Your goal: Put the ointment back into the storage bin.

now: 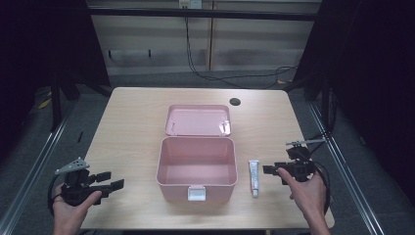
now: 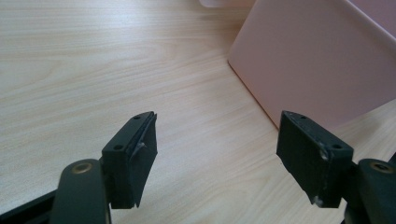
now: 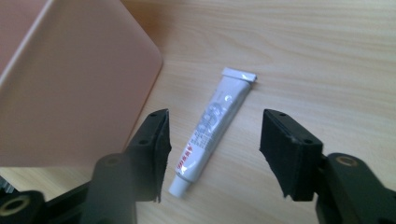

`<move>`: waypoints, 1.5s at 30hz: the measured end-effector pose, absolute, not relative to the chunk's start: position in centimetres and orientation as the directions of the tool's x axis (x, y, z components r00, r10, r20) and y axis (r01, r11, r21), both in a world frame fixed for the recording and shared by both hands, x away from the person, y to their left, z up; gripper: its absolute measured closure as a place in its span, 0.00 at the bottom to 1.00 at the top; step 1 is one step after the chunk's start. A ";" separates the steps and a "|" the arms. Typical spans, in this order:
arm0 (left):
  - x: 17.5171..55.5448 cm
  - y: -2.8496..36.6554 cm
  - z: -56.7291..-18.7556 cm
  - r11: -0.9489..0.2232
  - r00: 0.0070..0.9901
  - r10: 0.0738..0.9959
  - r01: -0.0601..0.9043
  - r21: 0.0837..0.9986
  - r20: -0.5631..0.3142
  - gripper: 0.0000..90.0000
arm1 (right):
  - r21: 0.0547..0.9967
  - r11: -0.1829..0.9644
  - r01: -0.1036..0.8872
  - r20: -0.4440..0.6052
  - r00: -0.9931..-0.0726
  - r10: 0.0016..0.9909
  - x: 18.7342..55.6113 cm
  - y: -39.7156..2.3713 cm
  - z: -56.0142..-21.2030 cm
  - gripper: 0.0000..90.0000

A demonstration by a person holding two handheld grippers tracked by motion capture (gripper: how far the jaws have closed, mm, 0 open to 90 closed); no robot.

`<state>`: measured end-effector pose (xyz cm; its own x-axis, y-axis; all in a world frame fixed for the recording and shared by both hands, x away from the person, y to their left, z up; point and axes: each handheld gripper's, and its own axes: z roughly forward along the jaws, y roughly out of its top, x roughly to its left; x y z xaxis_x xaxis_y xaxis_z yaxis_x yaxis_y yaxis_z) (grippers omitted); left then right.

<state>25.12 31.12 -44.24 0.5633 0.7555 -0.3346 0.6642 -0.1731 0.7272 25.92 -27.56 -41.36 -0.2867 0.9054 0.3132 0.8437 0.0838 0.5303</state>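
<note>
Pale wood-grain table [image 1: 132, 122] stands inside a dark frame, with a grey floor around it and one black cable [image 1: 195, 68] trailing down from the back wall. One round dark hole [image 1: 235, 102] sits near the table's far edge.

At the near left corner, one hand [image 1: 68, 213] holds the left gripper [image 1: 108, 180], its jaws spread wide over bare wood with nothing between them. In the left gripper view, a pink wall of the box rises just beyond the right jaw.

One pink box [image 1: 195, 169] stands at the middle of the table, open, with nothing visible inside. Its single lid [image 1: 197, 119] is thrown back and lies flat behind it. One pale latch [image 1: 196, 194] hangs on the near wall.

Just right of the box, apart from it, lies one small white tube [image 1: 254, 177] flat on the table, its cap end toward the person and its crimped end away.

Further right, the other hand [image 1: 308, 193] holds the right gripper [image 1: 270, 169], jaws wide apart. In the right gripper view, the tube [image 3: 210, 126] lies between and beyond the jaw tips, untouched.
</note>
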 end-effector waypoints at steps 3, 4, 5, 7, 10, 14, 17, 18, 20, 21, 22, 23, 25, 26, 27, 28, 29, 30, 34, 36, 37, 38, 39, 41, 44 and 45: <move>25.2 31.2 -44.3 -0.172 0.563 0.755 0.666 0.726 -0.337 0.32 | 0.519 0.110 0.848 0.303 -0.302 0.904 26.8 -26.8 -41.0 0.48; 25.2 31.2 -44.3 -0.172 0.563 0.755 0.666 0.726 -0.337 0.32 | 0.519 0.110 0.848 0.303 -0.302 0.904 26.8 -26.8 -41.0 0.48; 25.2 31.2 -44.3 -0.175 0.564 0.755 0.666 0.725 -0.335 0.32 | 0.502 0.117 0.857 0.311 -0.305 0.900 27.3 -26.5 -40.8 0.49; 25.2 31.1 -44.3 -0.176 0.564 0.755 0.666 0.725 -0.335 0.32 | 0.488 0.119 0.865 0.322 -0.305 0.896 27.7 -26.3 -40.6 0.49; 25.2 31.1 -44.3 -0.175 0.564 0.754 0.667 0.724 -0.337 0.32 | 0.474 0.128 0.871 0.319 -0.305 0.897 28.1 -26.1 -40.6 0.51; 25.2 31.1 -44.3 -0.176 0.564 0.754 0.667 0.724 -0.336 0.32 | 0.437 0.149 0.887 0.325 -0.310 0.893 29.0 -25.5 -40.9 0.54; 25.2 31.1 -44.3 -0.184 0.567 0.753 0.667 0.722 -0.333 0.32 | 0.415 0.173 0.893 0.308 -0.317 0.897 29.4 -24.9 -41.3 0.57; 25.2 31.1 -44.3 -0.184 0.567 0.753 0.667 0.722 -0.333 0.32 | 0.415 0.173 0.893 0.308 -0.317 0.897 29.4 -24.9 -41.3 0.57; 25.2 31.1 -44.3 -0.184 0.570 0.751 0.666 0.722 -0.334 0.32 | 0.408 0.181 0.895 0.298 -0.318 0.900 29.5 -24.7 -41.4 0.58; 25.2 31.1 -44.3 -0.185 0.569 0.752 0.668 0.721 -0.334 0.32 | 0.400 0.179 0.899 0.289 -0.308 0.906 29.5 -24.6 -41.4 0.60; 25.2 31.1 -44.3 -0.185 0.569 0.752 0.668 0.721 -0.334 0.32 | 0.400 0.179 0.899 0.289 -0.308 0.906 29.5 -24.6 -41.4 0.60; 25.2 31.1 -44.3 -0.187 0.569 0.752 0.669 0.719 -0.334 0.32 | 0.381 0.196 0.904 0.282 -0.315 0.906 29.5 -24.4 -41.7 0.60; 25.2 31.0 -44.3 -0.185 0.568 0.752 0.669 0.719 -0.335 0.32 | 0.352 0.213 0.912 0.272 -0.317 0.908 29.6 -24.0 -42.0 0.61; 25.2 31.0 -44.3 -0.186 0.568 0.752 0.670 0.719 -0.335 0.32 | 0.352 0.213 0.912 0.272 -0.317 0.908 29.6 -24.0 -42.0 0.61; 25.2 31.0 -44.3 -0.190 0.571 0.751 0.668 0.719 -0.332 0.32 | 0.315 0.221 0.923 0.259 -0.307 0.916 29.7 -23.6 -42.4 0.61; 25.2 31.0 -44.3 -0.192 0.572 0.750 0.667 0.720 -0.330 0.32 | 0.315 0.221 0.923 0.259 -0.307 0.916 29.7 -23.6 -42.4 0.61; 25.2 31.0 -44.3 -0.191 0.572 0.750 0.668 0.720 -0.332 0.32 | 0.301 0.226 0.927 0.250 -0.306 0.919 29.8 -23.4 -42.6 0.61; 25.2 31.0 -44.3 -0.191 0.572 0.750 0.668 0.719 -0.332 0.32 | 0.271 0.229 0.935 0.240 -0.296 0.925 29.8 -23.1 -42.9 0.62; 25.2 31.0 -44.3 -0.191 0.571 0.750 0.670 0.717 -0.334 0.32 | 0.243 0.213 0.946 0.247 -0.273 0.930 29.8 -23.0 -43.0 0.62; 25.2 30.9 -44.3 -0.189 0.569 0.751 0.671 0.716 -0.334 0.32 | 0.230 0.206 0.951 0.239 -0.261 0.935 29.9 -23.0 -43.1 0.60; 25.2 31.0 -44.4 -0.194 0.572 0.750 0.671 0.715 -0.333 0.32 | 0.205 0.202 0.958 0.233 -0.248 0.940 29.9 -23.0 -43.3 0.59; 25.2 31.0 -44.4 -0.194 0.572 0.750 0.671 0.715 -0.333 0.32 | 0.205 0.202 0.958 0.233 -0.248 0.940 29.9 -23.0 -43.3 0.59; 25.2 30.9 -44.4 -0.191 0.568 0.752 0.673 0.714 -0.334 0.32 | 0.171 0.194 0.966 0.232 -0.231 0.945 30.0 -23.0 -43.6 0.57; 25.2 30.9 -44.4 -0.188 0.566 0.752 0.675 0.714 -0.337 0.32 | 0.158 0.188 0.969 0.232 -0.221 0.947 30.0 -23.0 -43.8 0.57; 25.2 31.0 -44.4 -0.187 0.566 0.752 0.674 0.714 -0.338 0.32 | 0.131 0.170 0.977 0.225 -0.197 0.954 30.2 -22.9 -44.1 0.56; 25.2 31.0 -44.4 -0.187 0.566 0.752 0.675 0.714 -0.338 0.32 | 0.126 0.168 0.978 0.230 -0.194 0.954 30.3 -22.9 -44.2 0.57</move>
<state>25.22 30.96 -44.38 0.5664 0.7516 -0.3382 0.6749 -0.1874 0.7138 30.25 -22.93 -44.21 -0.1936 0.9538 0.2298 0.9777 0.1680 0.1263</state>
